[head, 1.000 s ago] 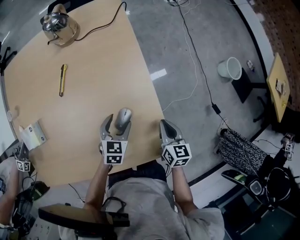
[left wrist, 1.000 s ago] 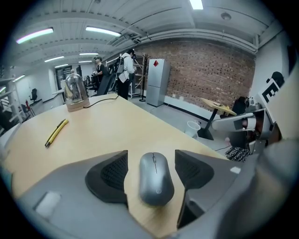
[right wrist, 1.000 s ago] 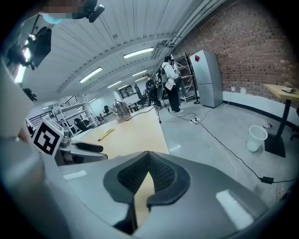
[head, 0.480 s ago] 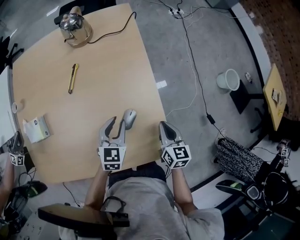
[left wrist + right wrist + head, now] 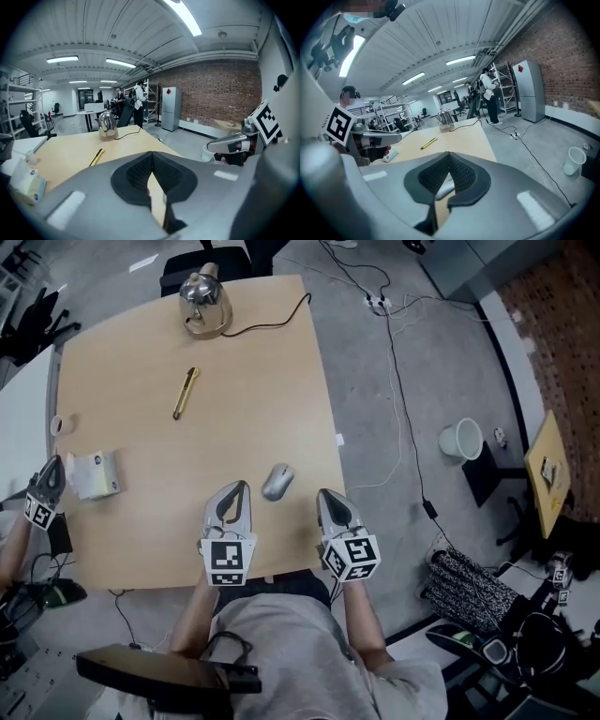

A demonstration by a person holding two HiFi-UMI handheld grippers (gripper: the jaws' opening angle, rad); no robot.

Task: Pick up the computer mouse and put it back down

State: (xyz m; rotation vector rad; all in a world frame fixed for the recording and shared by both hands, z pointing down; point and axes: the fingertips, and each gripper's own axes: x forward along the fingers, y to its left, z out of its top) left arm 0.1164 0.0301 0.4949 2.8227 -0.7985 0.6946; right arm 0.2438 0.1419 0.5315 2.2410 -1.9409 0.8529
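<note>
Computer mouse (image 5: 277, 482): flat on table (image 5: 141, 484), near right edge, between tips of both tools, untouched. Left gripper (image 5: 240, 487): jaws pressed together, nothing pinched, over tabletop. Right gripper (image 5: 326, 495): jaws likewise closed tip to tip, empty, by table's right edge. Kettle (image 5: 204, 298) and yellow pen (image 5: 186, 392): far side of table.

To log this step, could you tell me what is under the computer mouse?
The computer mouse lies on the wooden table; no pad shows around it, its underside hidden.
</note>
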